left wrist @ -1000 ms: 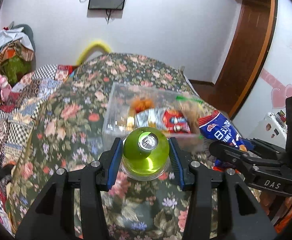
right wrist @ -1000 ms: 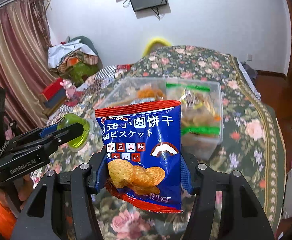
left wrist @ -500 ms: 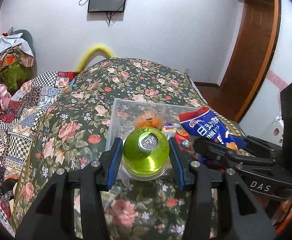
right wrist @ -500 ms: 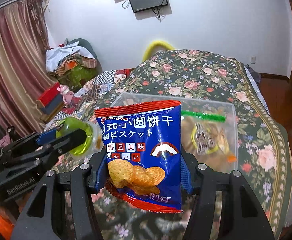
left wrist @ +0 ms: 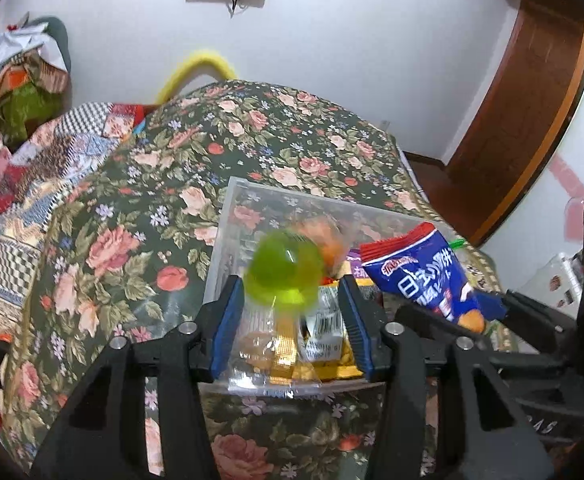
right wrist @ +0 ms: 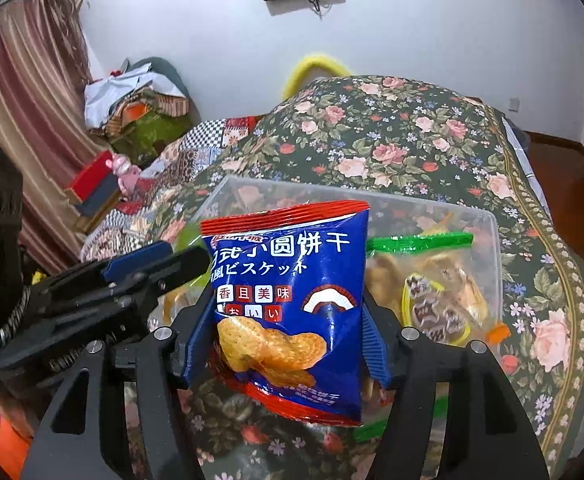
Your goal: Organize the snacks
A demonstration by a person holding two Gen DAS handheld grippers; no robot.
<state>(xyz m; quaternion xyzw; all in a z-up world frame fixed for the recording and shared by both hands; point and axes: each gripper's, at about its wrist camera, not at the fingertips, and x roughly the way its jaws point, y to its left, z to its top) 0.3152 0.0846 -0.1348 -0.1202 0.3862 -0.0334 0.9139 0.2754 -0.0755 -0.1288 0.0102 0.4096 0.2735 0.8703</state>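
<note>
A clear plastic bin (left wrist: 228, 216) with several snack packets stands on the floral bedspread (left wrist: 132, 208). My left gripper (left wrist: 292, 320) is open above the bin's near end. A green jelly cup (left wrist: 286, 270) is blurred, loose between and just beyond the fingers, over the bin. My right gripper (right wrist: 288, 340) is shut on a blue biscuit bag (right wrist: 288, 300) and holds it over the bin (right wrist: 491, 220); the bag also shows in the left wrist view (left wrist: 423, 276). The left gripper's fingers (right wrist: 152, 264) show at the left of the right wrist view.
A green-sealed zip bag of snacks (right wrist: 431, 280) lies in the bin's right part. Piled clothes (right wrist: 132, 112) and a red box (right wrist: 92, 184) lie left of the bed. A wooden door frame (left wrist: 531, 120) stands at the right.
My left gripper has opened and let go of the green jelly cup, which now drops blurred over the bin. Both grippers have moved forward over the bin. The right still holds the bag.
</note>
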